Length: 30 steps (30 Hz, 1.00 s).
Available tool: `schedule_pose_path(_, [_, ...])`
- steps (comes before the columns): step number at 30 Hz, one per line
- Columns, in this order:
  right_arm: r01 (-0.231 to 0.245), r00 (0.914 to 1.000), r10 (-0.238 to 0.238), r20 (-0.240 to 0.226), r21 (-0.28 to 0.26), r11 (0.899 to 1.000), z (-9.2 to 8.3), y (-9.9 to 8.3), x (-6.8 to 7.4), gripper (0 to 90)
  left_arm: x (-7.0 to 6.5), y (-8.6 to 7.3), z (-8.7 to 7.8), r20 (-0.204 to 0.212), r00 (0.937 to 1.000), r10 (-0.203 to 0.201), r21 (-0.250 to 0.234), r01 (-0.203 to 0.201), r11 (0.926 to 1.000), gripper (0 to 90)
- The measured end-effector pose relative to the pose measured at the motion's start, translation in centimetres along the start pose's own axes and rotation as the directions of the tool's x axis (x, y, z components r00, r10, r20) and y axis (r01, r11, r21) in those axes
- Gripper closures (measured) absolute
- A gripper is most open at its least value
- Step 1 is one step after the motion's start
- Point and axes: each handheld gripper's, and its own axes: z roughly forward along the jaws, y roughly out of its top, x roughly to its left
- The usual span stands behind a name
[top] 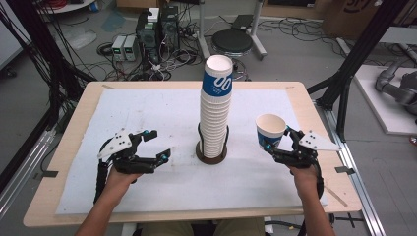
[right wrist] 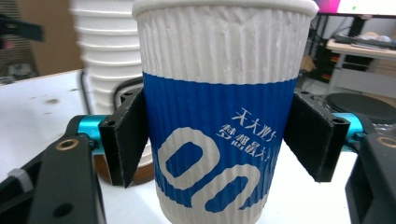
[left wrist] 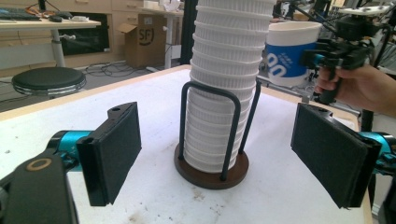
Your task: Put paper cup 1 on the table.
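Observation:
A tall stack of white ribbed paper cups [top: 215, 108] stands in a dark wire holder with a round brown base [top: 212, 153] at the middle of the table. Its top cup carries a blue band. To the right, my right gripper [top: 276, 141] is shut on a single white and blue cup [top: 270, 130], held upright above the table; the same cup [right wrist: 219, 116] sits between both pads [right wrist: 128, 135]. My left gripper [top: 156, 145] rests open on the white mat left of the stack, pads [left wrist: 114, 149] wide apart, with the stack [left wrist: 224, 88] beyond them.
The white mat [top: 147, 110] covers most of the wooden table [top: 64, 147]. Behind the table are a round black stool [top: 232, 42], computer boxes and cables on the floor. Black frame posts rise at left and right.

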Motion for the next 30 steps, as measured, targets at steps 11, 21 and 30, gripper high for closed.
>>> schedule_pose_path(11, [-0.071, 0.9876, 0.067, 0.142, 0.020, 0.997, 3.4, -1.5, -2.6, 27.2, 0.1, -0.8, -0.3, -0.010, 0.9999, -0.009, -0.001, 0.009, 1.0000, 16.1])
schedule_pose_path(21, [-0.152, 0.9651, 0.127, 0.229, 0.094, 0.984, 4.3, -4.0, -3.8, 27.3, -0.3, -1.0, 0.0, -0.005, 1.0000, -0.008, 0.013, 0.008, 0.9999, 16.1])
schedule_pose_path(30, [-0.181, 0.9581, 0.138, 0.251, 0.158, 0.971, 4.8, -4.9, -4.3, 27.3, -0.3, -0.9, 0.2, -0.007, 0.9999, -0.007, 0.021, 0.007, 0.9997, 16.1])
